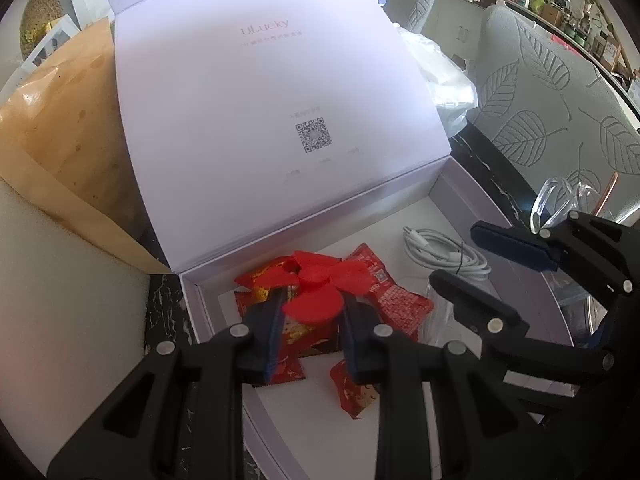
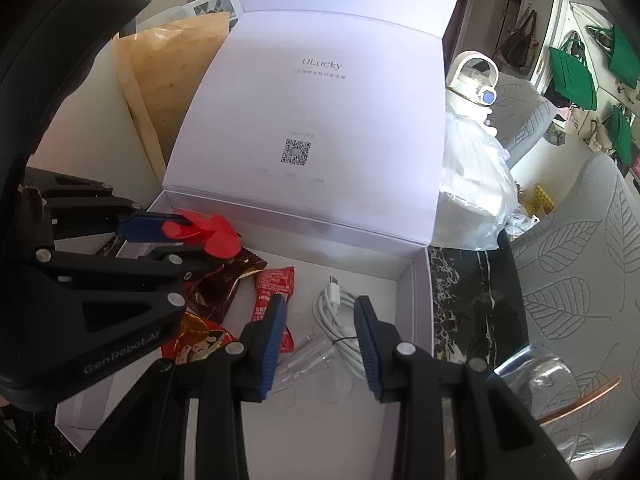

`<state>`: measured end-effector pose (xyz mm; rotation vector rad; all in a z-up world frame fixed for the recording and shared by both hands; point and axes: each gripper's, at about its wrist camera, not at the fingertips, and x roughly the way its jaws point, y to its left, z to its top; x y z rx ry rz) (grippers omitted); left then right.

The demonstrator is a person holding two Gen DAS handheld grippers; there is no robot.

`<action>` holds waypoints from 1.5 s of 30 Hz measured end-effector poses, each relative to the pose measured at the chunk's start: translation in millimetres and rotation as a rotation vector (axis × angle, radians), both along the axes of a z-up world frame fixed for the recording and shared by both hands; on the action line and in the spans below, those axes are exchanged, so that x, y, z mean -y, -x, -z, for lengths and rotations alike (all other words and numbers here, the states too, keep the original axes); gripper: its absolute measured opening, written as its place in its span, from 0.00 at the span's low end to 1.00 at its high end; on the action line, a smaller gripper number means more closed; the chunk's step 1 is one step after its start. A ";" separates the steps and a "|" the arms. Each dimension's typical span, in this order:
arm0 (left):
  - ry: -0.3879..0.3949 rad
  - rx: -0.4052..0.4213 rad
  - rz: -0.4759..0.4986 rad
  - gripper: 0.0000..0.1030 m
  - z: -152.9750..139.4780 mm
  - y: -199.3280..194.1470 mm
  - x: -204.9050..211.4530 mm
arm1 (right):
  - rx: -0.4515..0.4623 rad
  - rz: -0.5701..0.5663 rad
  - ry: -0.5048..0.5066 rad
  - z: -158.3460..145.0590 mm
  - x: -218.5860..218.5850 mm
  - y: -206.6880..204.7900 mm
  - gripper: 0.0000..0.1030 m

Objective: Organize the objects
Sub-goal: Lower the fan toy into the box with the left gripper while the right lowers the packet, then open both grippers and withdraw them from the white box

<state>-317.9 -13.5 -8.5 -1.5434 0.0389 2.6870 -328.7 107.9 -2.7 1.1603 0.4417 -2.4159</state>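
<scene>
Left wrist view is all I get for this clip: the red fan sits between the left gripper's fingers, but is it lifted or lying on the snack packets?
Observer: In the right wrist view the red fan looks held by the left gripper, above a dark brown packet; I cannot tell whether they touch.
Operator: What is the right gripper over?
Observer: The right gripper is open, with the white cable and a clear plastic piece lying between its fingers.
Operator: Any marking on the left gripper?
Observer: Its side reads GenRobot.AI.
</scene>
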 end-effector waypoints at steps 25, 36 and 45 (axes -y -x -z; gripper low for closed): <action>0.020 -0.155 -0.061 0.73 -70.0 -40.3 11.8 | -0.143 0.121 0.015 -61.7 -22.3 -32.6 0.59; 0.023 -0.197 -0.103 0.87 -103.0 -77.1 16.3 | -0.195 0.173 0.032 -94.4 -41.6 -69.0 0.66; 0.034 -0.211 -0.097 0.89 -115.9 -108.6 11.9 | -0.213 0.181 0.039 -109.7 -48.2 -104.5 0.68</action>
